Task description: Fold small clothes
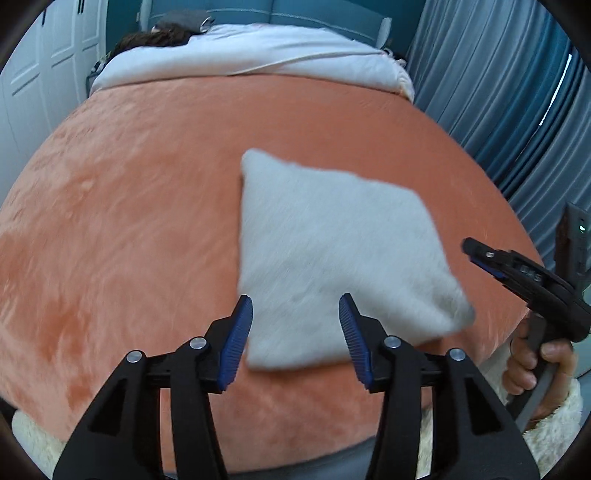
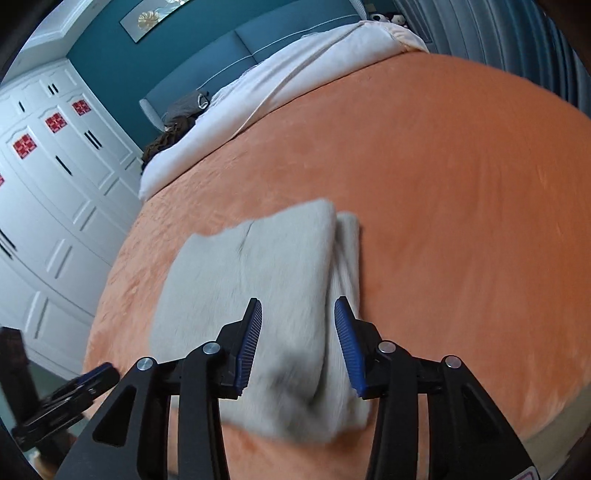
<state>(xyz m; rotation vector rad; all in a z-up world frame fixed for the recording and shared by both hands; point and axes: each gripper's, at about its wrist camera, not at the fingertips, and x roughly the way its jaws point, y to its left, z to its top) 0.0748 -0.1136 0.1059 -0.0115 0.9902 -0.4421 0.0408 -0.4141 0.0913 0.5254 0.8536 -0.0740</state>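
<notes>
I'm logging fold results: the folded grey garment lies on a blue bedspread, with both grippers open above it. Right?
Not quite: the bedspread is orange, as the right wrist view shows. The folded grey garment does lie on it, with the left gripper and right gripper open above it.

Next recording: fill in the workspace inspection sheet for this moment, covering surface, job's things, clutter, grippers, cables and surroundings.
Surface: orange blanket spread over a bed, smooth.
Job's things: grey garment lying folded on the blanket; layered edges show along its right side in the right wrist view.
Clutter: white duvet bunched at the head of the bed, dark clothing beside it.
Grippers: left gripper open above the garment's near edge, nothing between the pads; right gripper open above the garment, holding nothing.
Cables: nothing seen.
Surroundings: white wardrobe, teal headboard, grey-blue curtain.
</notes>
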